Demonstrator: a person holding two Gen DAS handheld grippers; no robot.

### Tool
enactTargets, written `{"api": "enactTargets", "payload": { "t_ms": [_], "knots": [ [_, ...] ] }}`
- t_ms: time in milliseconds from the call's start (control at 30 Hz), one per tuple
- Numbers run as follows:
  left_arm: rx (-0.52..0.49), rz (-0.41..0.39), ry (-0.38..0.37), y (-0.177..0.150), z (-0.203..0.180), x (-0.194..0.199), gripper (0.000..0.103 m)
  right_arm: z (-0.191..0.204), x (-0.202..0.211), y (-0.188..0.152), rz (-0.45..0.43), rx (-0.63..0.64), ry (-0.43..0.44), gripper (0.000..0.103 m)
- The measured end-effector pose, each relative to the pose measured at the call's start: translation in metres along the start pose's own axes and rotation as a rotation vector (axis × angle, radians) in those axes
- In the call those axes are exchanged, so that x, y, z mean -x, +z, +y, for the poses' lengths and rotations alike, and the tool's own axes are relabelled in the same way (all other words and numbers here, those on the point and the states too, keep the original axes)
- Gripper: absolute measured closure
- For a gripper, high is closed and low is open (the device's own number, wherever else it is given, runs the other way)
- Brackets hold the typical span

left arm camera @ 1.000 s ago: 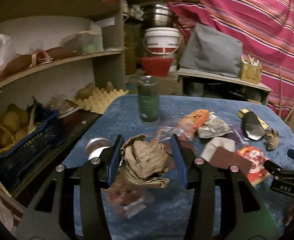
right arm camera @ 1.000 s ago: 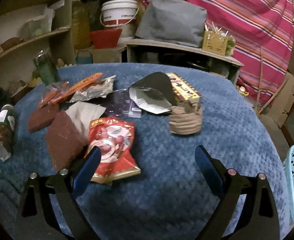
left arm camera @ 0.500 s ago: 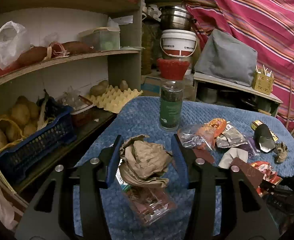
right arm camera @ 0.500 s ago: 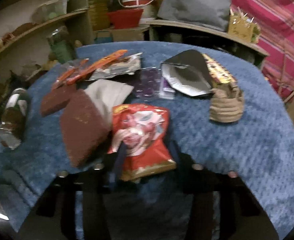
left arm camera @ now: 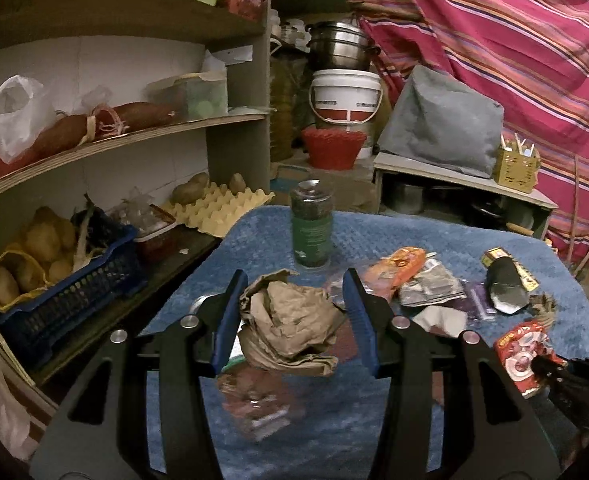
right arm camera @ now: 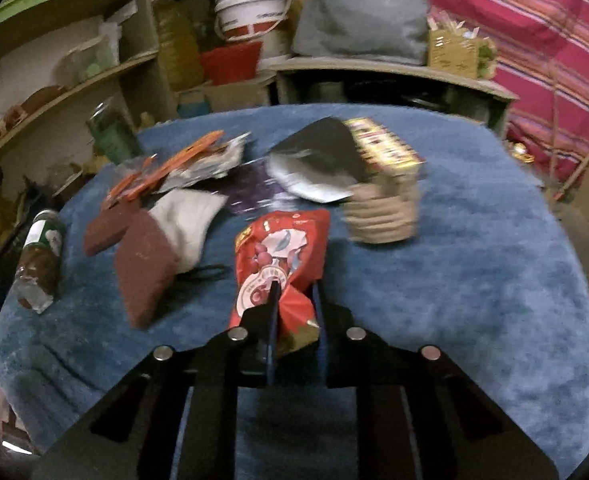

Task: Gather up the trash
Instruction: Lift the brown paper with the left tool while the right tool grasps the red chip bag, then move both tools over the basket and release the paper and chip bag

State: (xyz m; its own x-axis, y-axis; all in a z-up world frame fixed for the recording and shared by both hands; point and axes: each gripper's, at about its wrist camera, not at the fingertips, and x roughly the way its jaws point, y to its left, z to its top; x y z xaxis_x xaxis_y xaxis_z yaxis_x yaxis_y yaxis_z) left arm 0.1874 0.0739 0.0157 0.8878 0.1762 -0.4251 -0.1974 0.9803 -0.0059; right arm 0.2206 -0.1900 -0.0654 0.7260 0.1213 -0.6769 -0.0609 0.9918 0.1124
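Both tools now loaded: the right tool has just closed on the red snack packet.

On the left, the left tool [left arm camera: 294, 312] keeps its blue pads narrowed around a crumpled brown paper ball [left arm camera: 290, 326], held clear above the blue-covered worktop [left arm camera: 434, 236], with a lying bottle [left arm camera: 254, 404] blurred underneath and a shelf and blue crate [left arm camera: 66, 280] close on that side. On the right, the right tool [right arm camera: 294, 300], wide open a second ago, is now pinched nearly closed on the near end of the red snack packet [right arm camera: 278, 256], which looks partly raised, so I judge two pieces ready to carry off. Brown pads [right arm camera: 142, 256] lie just left of it and a tan ribbed piece [right arm camera: 382, 216] to its right; bare cloth toward the near right edge gives the freest way out.
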Motion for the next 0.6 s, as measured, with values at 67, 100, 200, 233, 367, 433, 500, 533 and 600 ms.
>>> {"api": "enactTargets", "payload": {
  "t_ms": [67, 100, 200, 233, 367, 433, 500, 533, 600],
  "knots": [
    [-0.001, -0.001, -0.012, 0.001, -0.011, 0.003, 0.055, -0.014, 0.014, 0.001, -0.029, -0.012, -0.021, 0.087],
    [-0.002, -0.001, -0.018, 0.002, -0.015, 0.004, 0.055, -0.018, 0.018, 0.002, -0.04, -0.01, -0.033, 0.087],
    [-0.013, -0.008, -0.041, 0.002, -0.037, 0.011, 0.055, -0.031, 0.036, 0.002, -0.08, -0.003, -0.062, 0.088],
    [-0.02, -0.01, -0.051, 0.001, -0.047, 0.014, 0.055, -0.036, 0.041, 0.001, -0.09, -0.006, -0.064, 0.088],
    [-0.049, -0.011, -0.098, -0.004, -0.082, 0.021, 0.055, -0.064, 0.069, -0.002, -0.144, -0.025, -0.078, 0.088],
    [-0.06, 0.006, -0.135, -0.007, -0.102, 0.022, 0.055, -0.077, 0.082, -0.004, -0.167, -0.027, -0.096, 0.088],
    [-0.068, 0.024, -0.171, -0.011, -0.123, 0.022, 0.055, -0.093, 0.095, -0.005, -0.188, -0.038, -0.117, 0.088],
    [-0.075, 0.037, -0.195, -0.014, -0.137, 0.023, 0.055, -0.102, 0.101, -0.007, -0.196, -0.049, -0.124, 0.088],
    [-0.09, 0.056, -0.244, -0.019, -0.164, 0.026, 0.055, -0.125, 0.113, -0.011, -0.208, -0.077, -0.147, 0.088]
  ]
}}
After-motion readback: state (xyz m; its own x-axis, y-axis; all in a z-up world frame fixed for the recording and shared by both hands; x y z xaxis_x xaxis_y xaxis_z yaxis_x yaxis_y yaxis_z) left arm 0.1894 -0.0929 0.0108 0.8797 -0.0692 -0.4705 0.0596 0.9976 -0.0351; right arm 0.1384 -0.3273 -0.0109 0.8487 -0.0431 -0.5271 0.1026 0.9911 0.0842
